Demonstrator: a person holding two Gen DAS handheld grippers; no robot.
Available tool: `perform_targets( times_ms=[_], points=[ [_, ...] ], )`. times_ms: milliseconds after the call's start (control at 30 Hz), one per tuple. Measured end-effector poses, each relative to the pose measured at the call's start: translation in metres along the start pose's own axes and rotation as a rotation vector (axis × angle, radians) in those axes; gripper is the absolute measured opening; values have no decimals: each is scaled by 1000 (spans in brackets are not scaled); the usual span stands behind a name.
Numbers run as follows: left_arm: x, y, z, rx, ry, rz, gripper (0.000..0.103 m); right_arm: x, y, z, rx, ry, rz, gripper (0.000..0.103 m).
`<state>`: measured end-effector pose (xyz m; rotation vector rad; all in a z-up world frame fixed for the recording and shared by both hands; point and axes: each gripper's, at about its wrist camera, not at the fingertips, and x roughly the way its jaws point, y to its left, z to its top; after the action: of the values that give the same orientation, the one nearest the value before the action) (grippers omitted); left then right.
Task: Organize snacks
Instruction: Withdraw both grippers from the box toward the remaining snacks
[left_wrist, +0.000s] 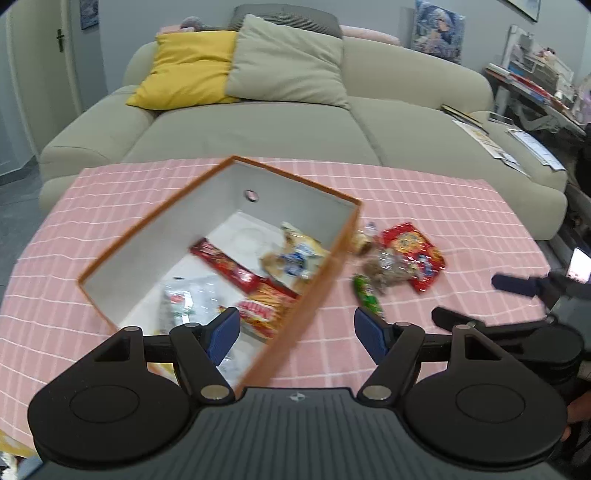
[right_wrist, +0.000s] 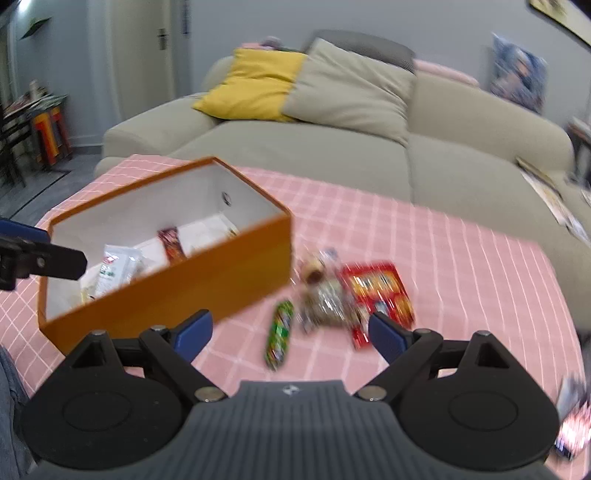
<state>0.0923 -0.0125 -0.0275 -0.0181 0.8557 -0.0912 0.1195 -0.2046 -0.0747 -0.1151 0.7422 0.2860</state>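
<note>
Several snacks already lie inside the orange box (left_wrist: 207, 266); a green packet (right_wrist: 279, 334), a red bag (right_wrist: 380, 291) and others (blurred) wait beside it. Left gripper (left_wrist: 295, 328) and right gripper (right_wrist: 290, 334) both spread, empty.

One orange box (left_wrist: 317, 295); two sofa cushions (left_wrist: 288, 62); two tools (left_wrist: 295, 332).

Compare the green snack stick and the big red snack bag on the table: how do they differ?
The green snack stick is narrow and long; the red snack bag is wide and flat. The stick lies alone, nearer the orange box; the bag lies farther from the box, touching a clear packet. Both rest on the pink cloth, outside the box.
</note>
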Motion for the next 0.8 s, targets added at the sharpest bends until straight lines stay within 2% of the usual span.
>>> perform_targets(
  times_ms=[133, 333, 500, 567, 633, 800],
  points=[
    [10, -20, -10, 6, 6, -39, 83, 0, -15, -29, 47, 23, -38, 88],
    [39, -45, -29, 28, 35, -69, 83, 7, -27, -59, 48, 47, -85, 88],
    [65, -53, -33, -17, 43, -95, 81, 20, -38, -62, 53, 35, -91, 87],
    [77, -57, -31, -38, 41, -101, 80, 28, -41, -60, 30, 28, -104, 80],
    [89, -61, -28, -56, 40, -99, 80, 37, -46, -58, 19, 28, -114, 79],
    [119, -67, -18, -98, 54, -106, 74, 60, -57, -52, -19, 33, -83, 79]
  ],
)
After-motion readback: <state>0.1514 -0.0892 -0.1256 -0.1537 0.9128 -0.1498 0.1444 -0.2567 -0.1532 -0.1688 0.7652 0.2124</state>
